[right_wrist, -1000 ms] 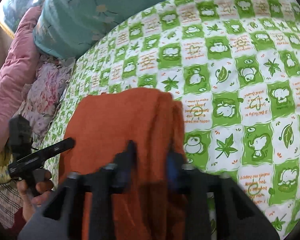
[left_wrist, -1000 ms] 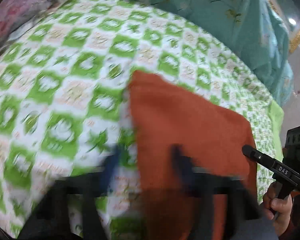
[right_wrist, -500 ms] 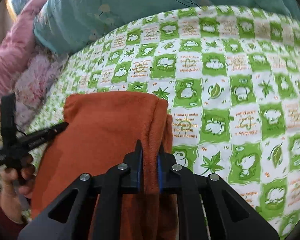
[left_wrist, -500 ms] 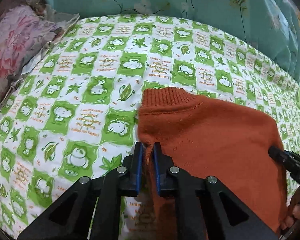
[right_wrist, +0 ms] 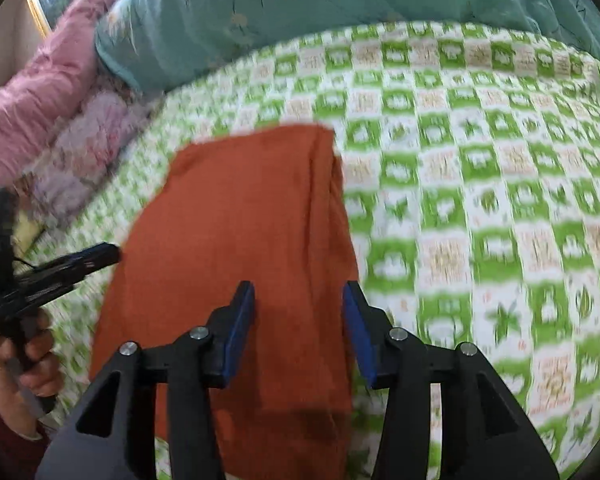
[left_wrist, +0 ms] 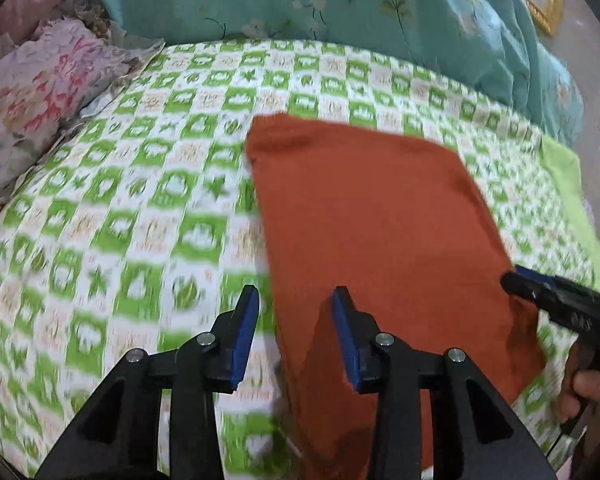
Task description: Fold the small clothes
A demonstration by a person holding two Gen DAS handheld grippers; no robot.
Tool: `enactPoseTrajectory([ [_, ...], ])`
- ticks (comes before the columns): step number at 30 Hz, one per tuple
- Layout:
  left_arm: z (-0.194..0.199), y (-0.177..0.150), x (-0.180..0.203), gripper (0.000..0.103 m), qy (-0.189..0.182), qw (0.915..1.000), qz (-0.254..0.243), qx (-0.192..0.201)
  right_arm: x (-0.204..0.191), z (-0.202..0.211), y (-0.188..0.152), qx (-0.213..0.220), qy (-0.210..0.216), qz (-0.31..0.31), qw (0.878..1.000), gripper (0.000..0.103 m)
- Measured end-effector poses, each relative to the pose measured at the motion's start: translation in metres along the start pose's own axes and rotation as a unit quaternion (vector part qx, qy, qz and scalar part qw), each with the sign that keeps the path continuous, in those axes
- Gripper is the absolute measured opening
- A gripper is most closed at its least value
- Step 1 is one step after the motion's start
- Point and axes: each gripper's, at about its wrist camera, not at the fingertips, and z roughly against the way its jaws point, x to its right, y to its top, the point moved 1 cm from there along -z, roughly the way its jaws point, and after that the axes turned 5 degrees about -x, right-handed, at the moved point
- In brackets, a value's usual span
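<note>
One orange sweater [left_wrist: 380,216] lies flat on the bed, spread over the green and white checked sheet [left_wrist: 112,216], folded into a long rectangle with its ribbed edge at the far end. It's the only piece of clothing laid out there.

Two grippers, both with jaws spread wide and nothing between them. The left gripper [left_wrist: 294,320] hovers right at the sweater's near left edge: its left blue pad [left_wrist: 244,336] is over the sheet and the other pad is over the orange knit. The right gripper [right_wrist: 298,316] hangs over the sweater's near right side, one pad above the fabric and the other about at its right edge. Can't tell if either one actually touches the cloth; both shots are kind of blurry.

Each camera also catches the other gripper off to the side, with the hand [right_wrist: 28,356] wrapped around its handle.

Behind the sheet there's one teal flowered quilt [left_wrist: 340,12] bunched up, one pink flowered pillow [left_wrist: 40,92] at the left, and one plain pink blanket [right_wrist: 40,96] next to it
</note>
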Motion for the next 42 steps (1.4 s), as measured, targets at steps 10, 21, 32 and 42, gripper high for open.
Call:
enactPoseTrajectory([
  [10, -0.005, -0.024, 0.012, 0.043, 0.032, 0.9994, -0.013, -0.009, 0.012, -0.017, -0.01, -0.01, -0.018, -0.017, 1.0, 0.009],
  [21, 0.028, -0.055, 0.013, 0.053, 0.037, 0.9992, -0.012, 0.0, 0.0, 0.056, -0.038, 0.037, -0.005, -0.031, 0.999, 0.021],
  [32, 0.066, -0.106, 0.026, 0.067, 0.047, 0.9983, -0.035, 0.004, -0.032, 0.079, -0.096, 0.026, 0.026, 0.003, 0.999, 0.059],
  [42, 0.08, -0.135, 0.031, 0.083, 0.076, 0.9961, -0.044, 0.009, -0.049, 0.089, -0.13, 0.022, 0.021, 0.045, 0.999, 0.081],
])
